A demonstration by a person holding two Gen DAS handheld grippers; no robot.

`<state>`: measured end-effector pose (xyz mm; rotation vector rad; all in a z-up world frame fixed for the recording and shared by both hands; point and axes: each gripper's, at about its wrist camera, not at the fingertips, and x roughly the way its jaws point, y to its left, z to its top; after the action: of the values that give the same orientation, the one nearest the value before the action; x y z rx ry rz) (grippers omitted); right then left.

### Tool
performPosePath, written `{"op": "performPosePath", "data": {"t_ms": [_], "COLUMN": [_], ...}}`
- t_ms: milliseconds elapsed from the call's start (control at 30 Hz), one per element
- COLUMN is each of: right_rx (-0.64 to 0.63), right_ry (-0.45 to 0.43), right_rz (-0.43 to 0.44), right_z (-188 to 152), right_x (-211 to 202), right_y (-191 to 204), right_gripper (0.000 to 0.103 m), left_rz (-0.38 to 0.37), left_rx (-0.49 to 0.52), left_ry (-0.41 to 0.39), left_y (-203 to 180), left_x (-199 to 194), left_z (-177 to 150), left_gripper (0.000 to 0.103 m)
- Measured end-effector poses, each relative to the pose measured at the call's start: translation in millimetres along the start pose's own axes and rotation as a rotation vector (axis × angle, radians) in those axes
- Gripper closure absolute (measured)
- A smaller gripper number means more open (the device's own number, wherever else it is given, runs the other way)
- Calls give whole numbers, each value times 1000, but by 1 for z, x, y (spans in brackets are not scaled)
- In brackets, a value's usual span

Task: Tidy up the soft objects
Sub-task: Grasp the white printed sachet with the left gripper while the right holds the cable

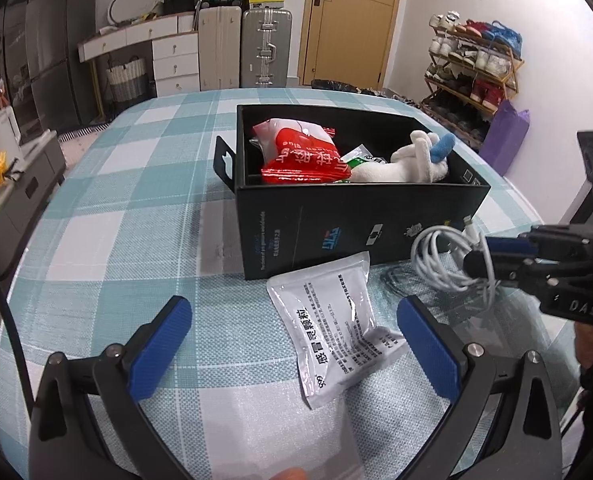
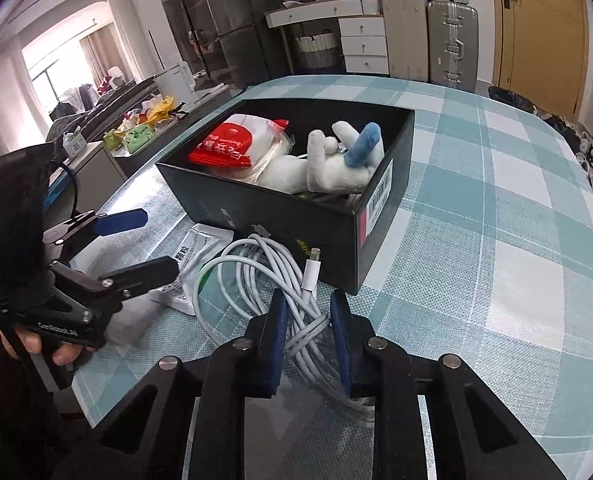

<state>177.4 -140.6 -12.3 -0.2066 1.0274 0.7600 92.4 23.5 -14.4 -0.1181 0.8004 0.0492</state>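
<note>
Right tool (image 2: 308, 320) pinches the coiled white cable (image 2: 256, 272) on the worktop (image 2: 496, 240), just before the black box (image 2: 280, 216). Left tool (image 1: 292, 344) is spread over the silver sachet (image 1: 336, 320). Risk: loose loops may snag the box rim during lifting.

The right gripper (image 2: 309, 336) angles downward, its blue pads (image 2: 277, 336) pinched close together on something held. The left gripper (image 1: 294, 344) tilts downward with jaws spread wide, gripped from behind by a hand (image 2: 46, 346).
</note>
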Motion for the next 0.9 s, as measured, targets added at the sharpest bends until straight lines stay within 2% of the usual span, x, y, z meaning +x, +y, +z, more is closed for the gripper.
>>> {"op": "performPosePath", "data": {"t_ms": [233,533,600,667,733,800,900], "right_rx": [-12,-3,-1,2,4,4,4], "right_ry": [-37,-64,-67,-71,-73,-74,-77], "right_rz": [10,2,0,1,2,2,3], "right_z": [2,4,3,3,2,2,2], "right_x": [-13,-23,-24,-26,-27,-27,-29], "right_y": [1,1,1,0,-1,-1,-2], "right_gripper": [82,82,82,82,82,82,82], "left_rz": [11,-3,-5,10,15,18,16], "left_rx": [18,-43,-49,-37,-21,-2,28], "left_ry": [30,120,136,132,122,111,105], "left_y": [-11,-9,-9,-12,-15,-19,-23], "left_x": [2,18,21,21,20,18,16], "left_z": [0,4,4,4,3,2,-1], "left_gripper": [0,2,13,18,29,47,60]}}
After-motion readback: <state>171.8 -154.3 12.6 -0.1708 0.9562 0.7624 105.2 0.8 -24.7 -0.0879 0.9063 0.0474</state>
